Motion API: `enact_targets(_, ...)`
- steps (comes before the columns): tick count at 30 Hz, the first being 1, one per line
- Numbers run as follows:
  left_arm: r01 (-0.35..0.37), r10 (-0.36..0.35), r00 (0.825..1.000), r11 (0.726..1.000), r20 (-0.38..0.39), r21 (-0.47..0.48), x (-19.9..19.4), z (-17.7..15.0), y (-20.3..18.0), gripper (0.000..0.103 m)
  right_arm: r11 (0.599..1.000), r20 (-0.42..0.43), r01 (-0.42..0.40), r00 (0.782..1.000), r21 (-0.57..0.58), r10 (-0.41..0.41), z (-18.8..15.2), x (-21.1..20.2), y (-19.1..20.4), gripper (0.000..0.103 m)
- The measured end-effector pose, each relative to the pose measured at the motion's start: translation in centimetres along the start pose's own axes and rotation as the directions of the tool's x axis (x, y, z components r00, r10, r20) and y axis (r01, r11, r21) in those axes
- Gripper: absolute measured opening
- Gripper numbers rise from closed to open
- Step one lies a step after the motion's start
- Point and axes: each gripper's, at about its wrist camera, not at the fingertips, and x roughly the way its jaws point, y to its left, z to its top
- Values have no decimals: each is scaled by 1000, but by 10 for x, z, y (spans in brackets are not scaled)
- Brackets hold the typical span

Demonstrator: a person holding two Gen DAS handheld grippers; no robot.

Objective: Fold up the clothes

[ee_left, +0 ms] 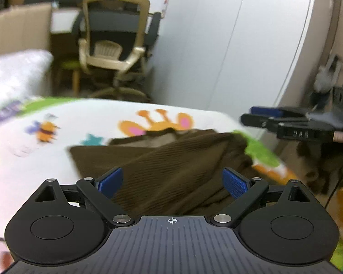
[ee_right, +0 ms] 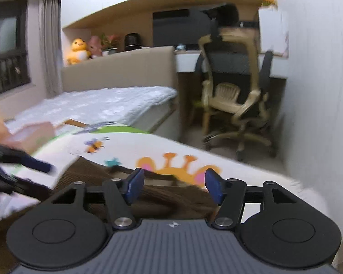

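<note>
Brown ribbed garment (ee_left: pixel 171 166), one, on cartoon mat (ee_left: pixel 80 123), left tool (ee_left: pixel 172 182) and right tool (ee_right: pixel 173 185) both spread, empty

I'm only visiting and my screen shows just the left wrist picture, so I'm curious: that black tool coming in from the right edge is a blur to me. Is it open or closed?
Observer: Open. The right wrist view shows the right gripper with its blue fingers spread apart over the brown garment, pinching nothing.
Operator: Is anything behind that tan headboard?
Observer: Yes, a yellow plush toy sits on the ledge behind it, next to a pink one.
Operator: Does the room have a window?
Observer: Yes, a dark window at the far left, with a pale curtain beside it.
</note>
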Motion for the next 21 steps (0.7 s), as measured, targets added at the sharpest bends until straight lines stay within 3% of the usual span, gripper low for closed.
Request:
enact_targets(4,-65,61,997,995,-55,-76,34,-4,19,97,997,-127,-38,991,65,46,-13,27,-9,60)
enact_targets(8,-127,113,988,982,-103,-137,50,-10,45,97,996,-261,54,965,65,-35,-40,57,-16,59)
enact_targets(11,-99,80,992,976,-102,-195,32,-3,60,97,995,-243,35,970,99,-10,-29,49,-23,59)
enact_targets(13,-83,62,994,967,-93,-241,18,4,71,97,993,-170,10,985,114,10,-10,33,-32,59)
enact_targets(15,-85,63,995,952,-84,-293,8,11,86,97,989,-138,37,990,141,-17,6,31,-45,59)
enact_targets(18,-117,81,991,920,-109,-374,14,16,110,97,958,-219,71,976,279,-9,10,65,-76,59)
enact_targets(21,-109,51,989,889,-140,-444,35,11,125,94,923,-272,142,961,358,-42,-2,99,-93,59)
